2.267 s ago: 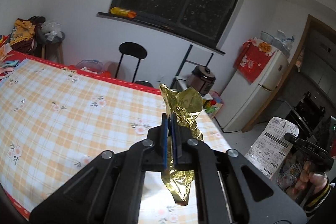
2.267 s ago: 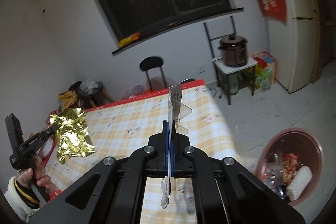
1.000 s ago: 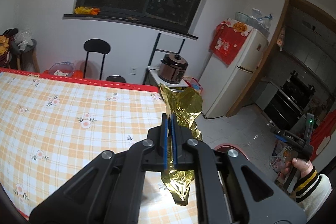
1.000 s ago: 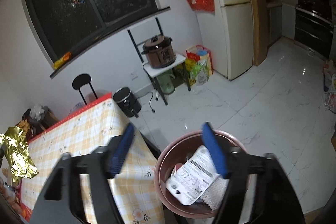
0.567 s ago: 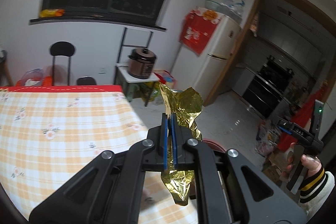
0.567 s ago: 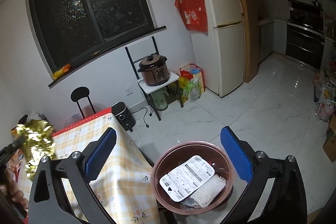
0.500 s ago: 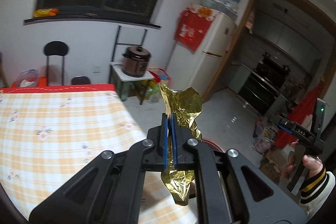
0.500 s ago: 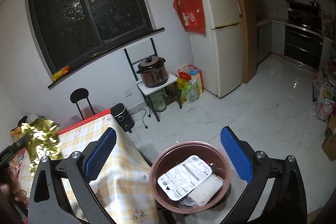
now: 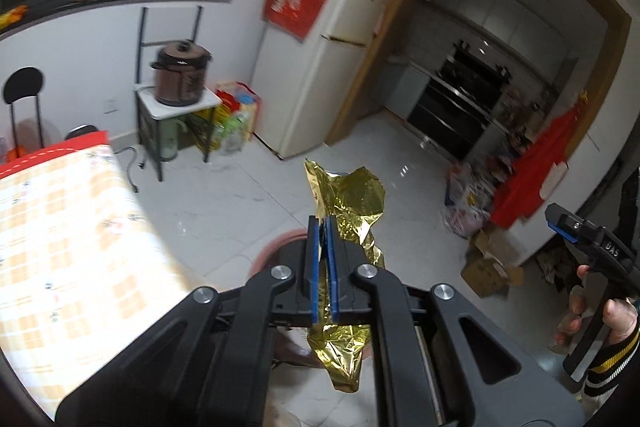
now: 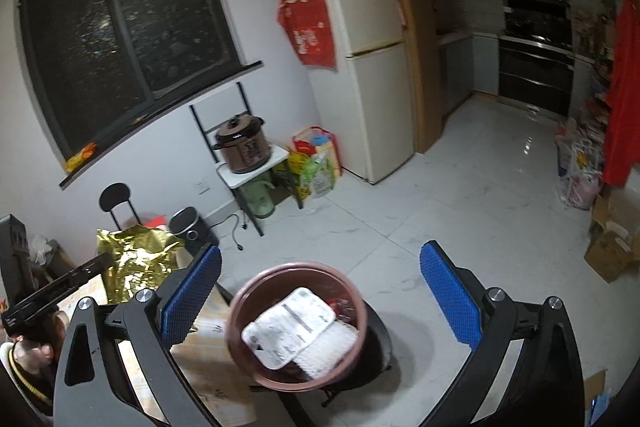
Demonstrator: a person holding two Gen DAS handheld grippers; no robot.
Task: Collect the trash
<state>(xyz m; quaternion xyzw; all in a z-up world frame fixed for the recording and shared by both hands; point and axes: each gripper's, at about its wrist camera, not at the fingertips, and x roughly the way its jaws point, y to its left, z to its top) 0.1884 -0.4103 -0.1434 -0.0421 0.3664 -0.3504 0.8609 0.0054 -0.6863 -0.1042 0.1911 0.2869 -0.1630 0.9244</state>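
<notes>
Left gripper pads clamped tight on crumpled gold foil wrapper, wrapper sticking out above and below jaws, held in air past table edge, above reddish basin rim. Right gripper jaws just been opening, now spread wide, nothing between them, poised over basin; white printed packet lies inside basin on floor.

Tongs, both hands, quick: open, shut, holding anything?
Left tongs: shut on the gold foil wrapper.
Right tongs: just opened wide, nothing between them; the trash basin sits below.
</notes>
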